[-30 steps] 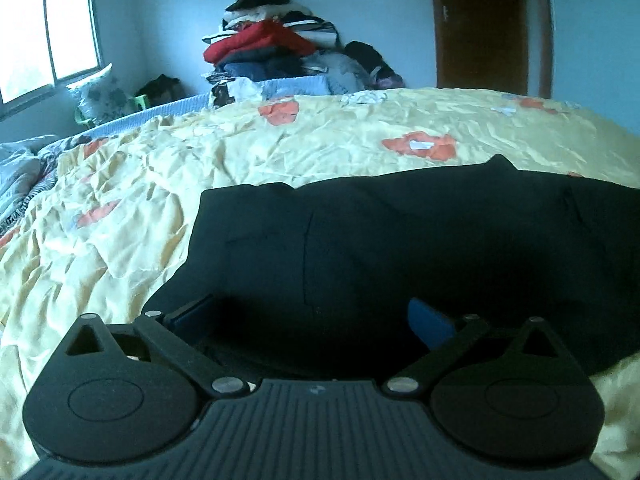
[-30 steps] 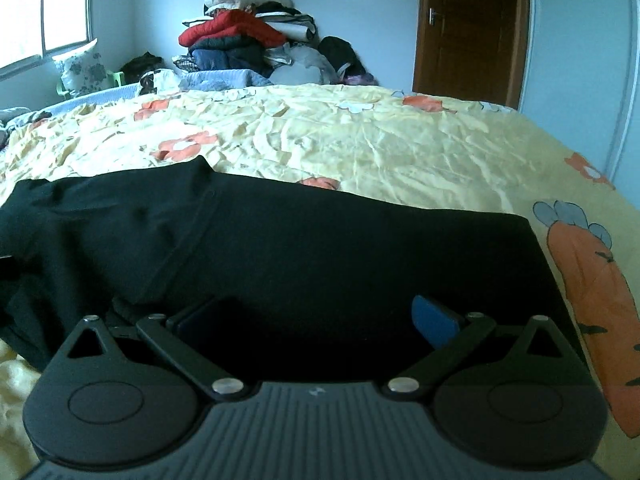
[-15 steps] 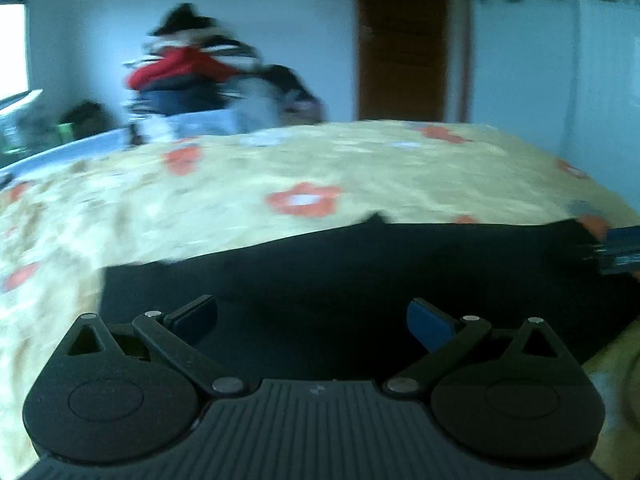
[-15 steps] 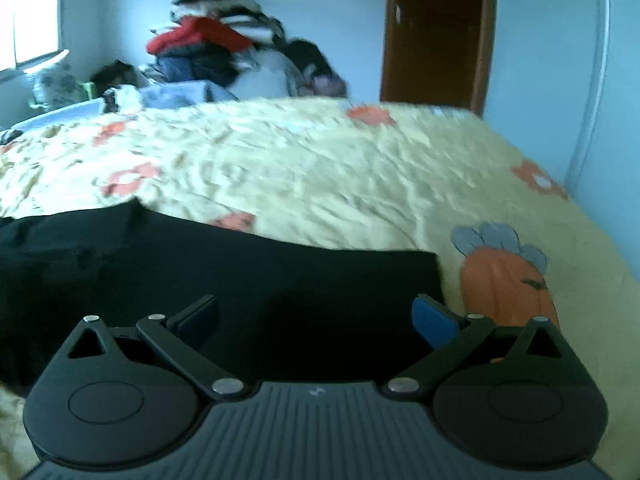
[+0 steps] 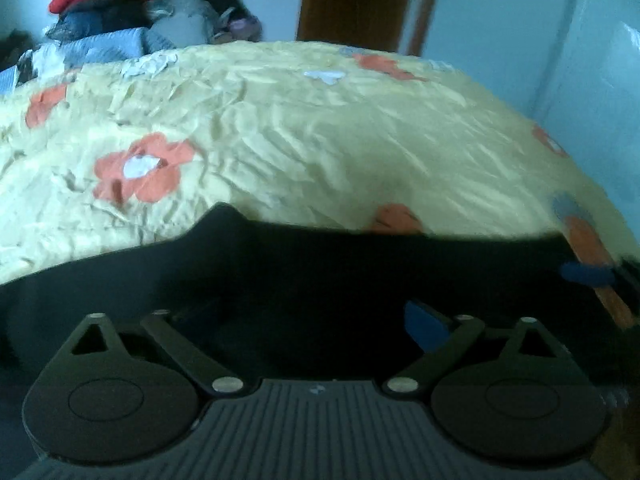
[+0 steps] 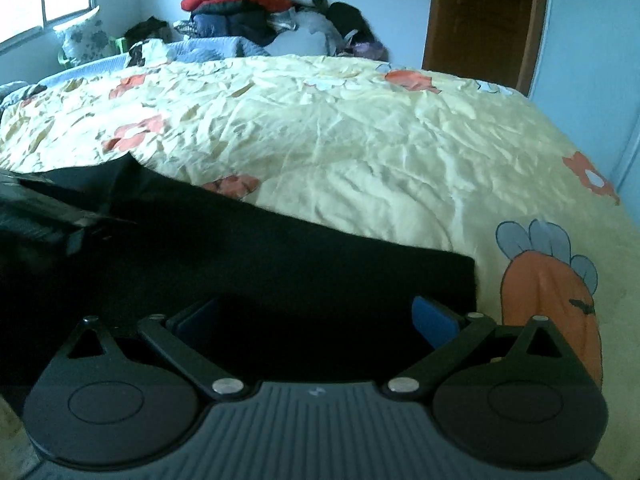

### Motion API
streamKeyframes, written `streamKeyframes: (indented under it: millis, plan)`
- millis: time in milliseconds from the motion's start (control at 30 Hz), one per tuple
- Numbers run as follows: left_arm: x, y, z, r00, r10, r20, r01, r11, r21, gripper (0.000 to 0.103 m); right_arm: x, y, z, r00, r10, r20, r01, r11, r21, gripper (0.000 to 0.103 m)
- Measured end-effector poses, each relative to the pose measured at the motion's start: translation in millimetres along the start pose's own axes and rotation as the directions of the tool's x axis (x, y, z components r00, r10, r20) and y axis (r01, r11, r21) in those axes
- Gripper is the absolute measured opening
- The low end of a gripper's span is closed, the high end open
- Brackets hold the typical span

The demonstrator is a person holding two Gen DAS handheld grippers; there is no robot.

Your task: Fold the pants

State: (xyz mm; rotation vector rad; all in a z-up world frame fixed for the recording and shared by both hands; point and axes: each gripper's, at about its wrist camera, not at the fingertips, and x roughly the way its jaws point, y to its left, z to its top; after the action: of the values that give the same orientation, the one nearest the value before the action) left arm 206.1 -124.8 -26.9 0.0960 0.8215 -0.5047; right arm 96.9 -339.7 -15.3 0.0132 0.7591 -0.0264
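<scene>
The pants (image 6: 240, 264) are lying flat across the lower frame on the bed (image 6: 360, 140), apparently lengthwise-folded only. The left tool (image 5: 304, 320) and right tool (image 6: 316, 316) are hovering spread, gripping nothing; crosswise folds remain.

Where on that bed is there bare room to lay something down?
The yellow bedspread lies bare between the black pants at the near edge and the clothes pile at the far end, and rightward to the carrot print. The near strip is crowded by pants and both grippers.
</scene>
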Motion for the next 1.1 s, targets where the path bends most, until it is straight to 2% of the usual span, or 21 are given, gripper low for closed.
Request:
streamKeyframes:
  millis: [67, 100, 233, 400, 467, 567, 667, 700, 767, 833, 900, 933, 967, 1033, 1100]
  plan:
    - [7.6, 2.7, 8.6, 0.998, 0.056, 0.011, -0.056, 0.998, 0.016, 0.098, 0.9, -0.1, -0.6, 1.0, -0.007, 0.014, 0.007, 1.0, 0.002, 0.103]
    - [8.3, 4.2, 12.6, 0.997, 0.071, 0.01, -0.071, 0.997, 0.014, 0.093, 0.8, 0.1, -1.8, 1.0, -0.009, 0.025, 0.009, 1.0, 0.004, 0.103]
    - [-11.7, 11.5, 14.8, 0.996, 0.071, 0.045, -0.07, 0.997, -0.011, 0.095, -2.5, 0.7, -14.6, 0.995, -0.014, 0.102, 0.013, 1.0, 0.007, 0.103]
    - [-49.3, 18.9, -2.6, 0.994, 0.096, 0.061, -0.094, 0.995, -0.026, 0.097, -2.1, 0.0, -13.3, 0.994, -0.013, 0.107, 0.012, 1.0, 0.011, 0.103]
    - [-69.0, 25.1, -15.3, 0.988, 0.134, 0.074, -0.133, 0.991, -0.015, 0.098, -2.0, 0.6, -13.2, 0.994, -0.016, 0.109, 0.015, 1.0, 0.011, 0.103]
    - [-83.0, 40.9, -36.1, 0.969, 0.236, 0.075, -0.236, 0.972, -0.019, 0.1, -2.9, 1.6, -14.9, 0.994, -0.016, 0.111, 0.015, 1.0, 0.013, 0.103]
    - [-61.8, 56.1, -46.7, 0.976, 0.217, -0.01, -0.217, 0.975, -0.037, 0.103, -2.8, 1.2, -15.1, 0.994, -0.017, 0.111, 0.016, 1.0, 0.013, 0.103]
    - [-62.9, 58.1, -50.2, 0.977, 0.213, 0.022, -0.212, 0.976, -0.058, 0.103, -2.9, 0.9, -15.2, 0.994, -0.018, 0.111, 0.016, 1.0, 0.013, 0.103]
    - [-72.1, 55.6, -49.7, 0.974, 0.224, 0.037, -0.221, 0.973, -0.071, 0.098, -3.1, 0.0, -15.2, 0.994, -0.016, 0.11, 0.014, 1.0, 0.014, 0.103]
    - [-93.7, 53.5, -51.7, 0.971, 0.218, 0.096, -0.211, 0.974, -0.078, 0.1, -5.3, -0.3, -14.1, 0.996, -0.009, 0.092, 0.009, 1.0, 0.0, 0.103]
    - [-118.0, 56.5, -57.3, 0.958, 0.237, 0.16, -0.229, 0.971, -0.068, 0.102, -13.7, -0.1, -8.9, 0.998, -0.043, 0.054, 0.041, 0.999, 0.031, 0.103]
    - [-127.4, 59.1, -60.0, 0.948, 0.263, 0.181, -0.256, 0.965, -0.062, 0.102, -21.7, 1.5, -6.3, 0.996, -0.066, 0.064, 0.062, 0.996, 0.057, 0.103]
    - [-141.0, 65.6, -66.1, 0.93, 0.308, 0.202, -0.301, 0.951, -0.066, 0.102, -33.1, 6.4, -3.6, 0.992, -0.074, 0.099, 0.068, 0.996, 0.062, 0.103]
    - [-162.7, 81.0, -80.4, 0.907, 0.364, 0.213, -0.35, 0.931, -0.1, 0.102, -55.0, 26.8, 2.1, 0.984, -0.039, 0.174, 0.039, 0.999, -0.001, 0.103]
    - [-180.6, 102.4, -95.4, 0.906, 0.375, 0.198, -0.345, 0.923, -0.17, 0.102, -73.1, 61.8, 6.9, 0.972, 0.009, 0.236, 0.018, 0.993, -0.114, 0.103]
